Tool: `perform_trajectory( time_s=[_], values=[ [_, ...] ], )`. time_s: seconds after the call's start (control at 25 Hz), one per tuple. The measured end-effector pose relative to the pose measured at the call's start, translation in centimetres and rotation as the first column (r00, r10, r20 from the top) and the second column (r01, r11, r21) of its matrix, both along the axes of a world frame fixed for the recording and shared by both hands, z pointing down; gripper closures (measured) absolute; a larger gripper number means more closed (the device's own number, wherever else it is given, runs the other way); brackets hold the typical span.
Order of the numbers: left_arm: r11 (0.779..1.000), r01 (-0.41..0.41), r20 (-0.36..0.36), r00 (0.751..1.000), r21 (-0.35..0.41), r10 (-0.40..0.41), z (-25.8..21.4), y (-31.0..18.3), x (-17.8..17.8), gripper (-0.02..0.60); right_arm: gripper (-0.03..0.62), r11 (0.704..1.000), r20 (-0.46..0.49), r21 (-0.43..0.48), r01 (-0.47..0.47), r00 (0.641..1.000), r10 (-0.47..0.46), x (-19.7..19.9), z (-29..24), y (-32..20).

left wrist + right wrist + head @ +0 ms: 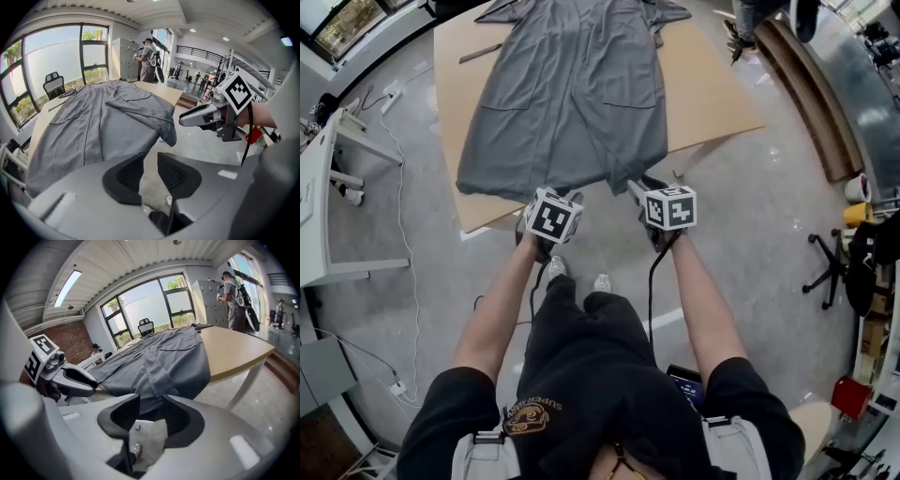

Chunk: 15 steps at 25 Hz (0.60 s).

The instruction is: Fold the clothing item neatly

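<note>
A long grey garment (572, 94) lies spread flat on a tan table (712, 94), its near hem hanging a little over the front edge. My left gripper (567, 195) is at that hem left of the middle, and my right gripper (637, 186) is at the hem's right corner. In the left gripper view the jaws (150, 171) stand open, with floor between them and the hem (103, 126) just beyond. In the right gripper view the jaws (151, 416) are open too, the drooping hem (159, 362) just past their tips; no pad presses on cloth.
A person (750, 19) stands at the table's far right end. A low wooden platform (811, 94) runs along the right, with a chair base (830, 267) nearer. A white desk (319, 206) and a floor cable (398, 216) are at the left.
</note>
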<state>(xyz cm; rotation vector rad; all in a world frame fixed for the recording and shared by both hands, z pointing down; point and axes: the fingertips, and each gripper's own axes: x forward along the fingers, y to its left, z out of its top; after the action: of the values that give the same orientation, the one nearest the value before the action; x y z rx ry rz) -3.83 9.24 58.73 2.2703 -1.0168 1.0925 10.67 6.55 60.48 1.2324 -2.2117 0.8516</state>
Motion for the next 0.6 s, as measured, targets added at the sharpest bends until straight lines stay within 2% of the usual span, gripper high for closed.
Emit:
perform_trajectory(
  time_s=[0.12, 0.2, 0.24, 0.44, 0.48, 0.6],
  values=[
    [1.0, 0.019, 0.007, 1.0, 0.0, -0.019, 0.1, -0.7, 0.2, 0.483, 0.451, 0.998, 0.003, -0.002, -0.056, 0.998, 0.056, 1.2, 0.7, -2.1],
    [0.999, 0.033, 0.013, 0.999, 0.003, -0.033, -0.2, -1.2, 0.4, 0.518, 0.451, 0.996, 0.013, -0.007, -0.089, 0.996, 0.089, 2.0, 1.1, -3.4],
    [0.999, 0.039, 0.013, 0.999, 0.008, -0.039, -0.3, -1.4, 0.5, 0.558, 0.451, 0.995, 0.02, -0.01, -0.096, 0.995, 0.096, 2.2, 1.3, -4.0],
    [0.999, 0.053, -0.001, 0.999, 0.009, -0.053, -0.6, -2.0, 0.2, 0.572, 0.464, 0.996, 0.021, -0.019, -0.085, 0.996, 0.086, 1.7, 2.3, -4.8],
    [0.998, 0.057, -0.004, 0.998, 0.01, -0.057, -0.6, -2.0, 0.0, 0.572, 0.472, 0.997, 0.023, -0.021, -0.078, 0.997, 0.078, 1.5, 2.3, -4.6],
    [0.997, 0.07, -0.024, 0.997, 0.014, -0.07, -0.8, -2.0, -0.4, 0.574, 0.564, 0.999, 0.021, -0.016, -0.047, 0.999, 0.048, 1.0, 1.5, -4.1]
  ],
)
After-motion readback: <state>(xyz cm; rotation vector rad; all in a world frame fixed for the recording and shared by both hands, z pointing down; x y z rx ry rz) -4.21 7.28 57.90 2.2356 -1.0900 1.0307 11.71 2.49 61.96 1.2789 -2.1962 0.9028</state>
